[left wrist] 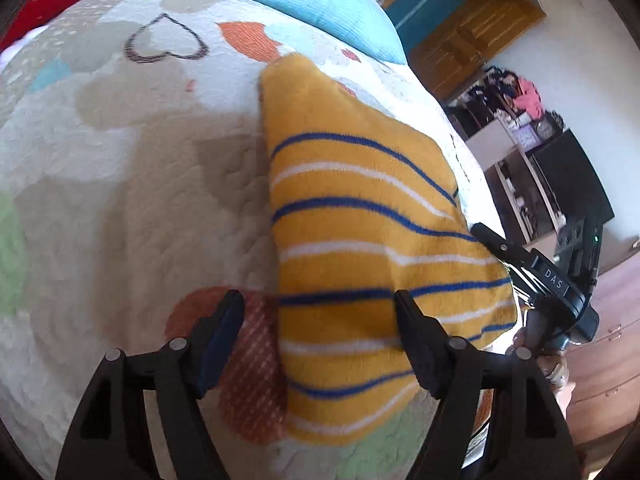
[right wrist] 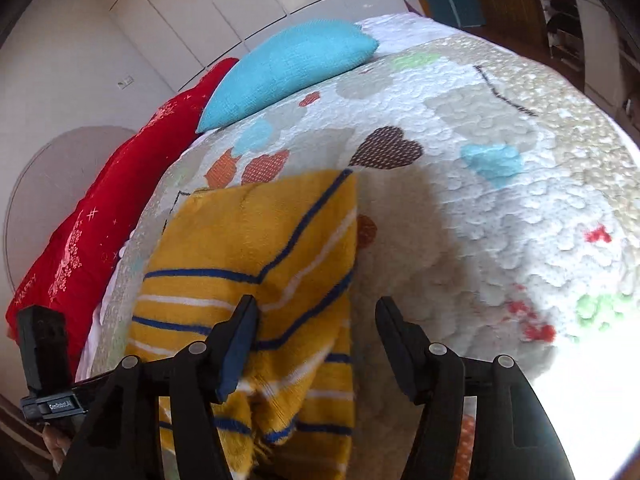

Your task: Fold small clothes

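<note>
A small yellow garment with blue and white stripes (left wrist: 360, 216) lies partly folded on the quilted bed cover (left wrist: 120, 184). My left gripper (left wrist: 320, 312) is open just above the garment's near left edge, holding nothing. The garment also shows in the right wrist view (right wrist: 260, 248), with a folded layer on top. My right gripper (right wrist: 316, 320) is open over the garment's right edge, empty. The right gripper's body shows in the left wrist view (left wrist: 552, 280) at the garment's right corner.
A light blue pillow (left wrist: 320, 4) and a red pillow (right wrist: 104, 216) lie at the head of the bed. The bed cover (right wrist: 500, 200) has heart patterns. A wooden door (left wrist: 472, 36), shelves and a dark screen (left wrist: 568, 184) stand beyond the bed's right edge.
</note>
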{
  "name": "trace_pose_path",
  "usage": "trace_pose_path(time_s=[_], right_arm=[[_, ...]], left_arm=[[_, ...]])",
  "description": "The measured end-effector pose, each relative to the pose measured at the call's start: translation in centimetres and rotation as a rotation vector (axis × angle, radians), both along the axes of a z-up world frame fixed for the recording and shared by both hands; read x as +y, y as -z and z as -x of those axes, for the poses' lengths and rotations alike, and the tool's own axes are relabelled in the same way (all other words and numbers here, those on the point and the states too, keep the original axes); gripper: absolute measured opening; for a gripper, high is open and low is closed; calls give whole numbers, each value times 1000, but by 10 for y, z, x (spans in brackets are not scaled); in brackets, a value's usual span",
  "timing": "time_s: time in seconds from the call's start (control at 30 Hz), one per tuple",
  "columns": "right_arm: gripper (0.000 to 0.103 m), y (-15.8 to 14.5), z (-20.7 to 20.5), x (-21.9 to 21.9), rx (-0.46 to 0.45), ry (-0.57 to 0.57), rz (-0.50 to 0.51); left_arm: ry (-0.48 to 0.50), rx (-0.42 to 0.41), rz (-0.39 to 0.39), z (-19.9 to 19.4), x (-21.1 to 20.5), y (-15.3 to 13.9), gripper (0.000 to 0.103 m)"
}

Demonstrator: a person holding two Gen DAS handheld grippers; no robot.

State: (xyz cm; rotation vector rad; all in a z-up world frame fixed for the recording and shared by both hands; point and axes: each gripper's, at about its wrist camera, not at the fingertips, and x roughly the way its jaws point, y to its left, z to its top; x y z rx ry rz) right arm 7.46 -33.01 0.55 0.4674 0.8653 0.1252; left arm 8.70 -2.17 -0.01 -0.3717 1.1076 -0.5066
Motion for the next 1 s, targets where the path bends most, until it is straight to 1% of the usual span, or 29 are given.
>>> trace_pose_path(time_s=[0.07,0.13,0.2,0.23,0.27,0.3,0.37,0.43,0.47,0.53,0.57,0.63,0.7,0.8,0.83,0.93,1.0], right_arm=[[67,-19,22,-11,-40,58,54],[67,-43,38,-6,-113,54,72],[67,-64,54,4,-176,6,57],[67,-71,56,14,-199,-35,37],[67,-75,59,24,-212,-83,12],[67,-74,60,35,-215,-137,-18],[67,-64,58,56,-193,-214,-63],[68,-44,55,67,-134,-233,-73],[67,-32,52,67,-96,-210,-62],[64,-9,48,55,-36,-127,-30],[64,-5,53,47,-36,-92,-32],[64,-5,67,31,-43,-29,-30],[68,-6,81,19,-34,25,-26],[68,-16,102,9,-51,51,-27],[68,-22,107,10,-61,55,-12],[73,-37,128,15,-97,56,46],[75,-43,139,24,-114,52,95]], left_arm=[[-30,-55,-40,15,5,-10,74],[-71,-132,-111,33,10,-29,74],[-112,-225,-182,51,13,-48,75],[-146,-281,-224,62,14,-61,77],[-188,-346,-262,75,15,-73,83],[-236,-413,-291,87,22,-84,86],[-314,-535,-321,111,28,-106,99],[-383,-634,-331,135,45,-126,103],[-412,-660,-333,140,48,-133,103],[-429,-677,-329,155,55,-143,103],[-431,-681,-333,164,60,-146,103],[-444,-675,-351,174,65,-147,103],[-462,-658,-354,180,71,-144,103],[-476,-637,-337,188,78,-134,103],[-477,-630,-333,192,77,-133,103],[-472,-612,-334,194,72,-129,103],[-456,-611,-323,198,68,-129,103]])
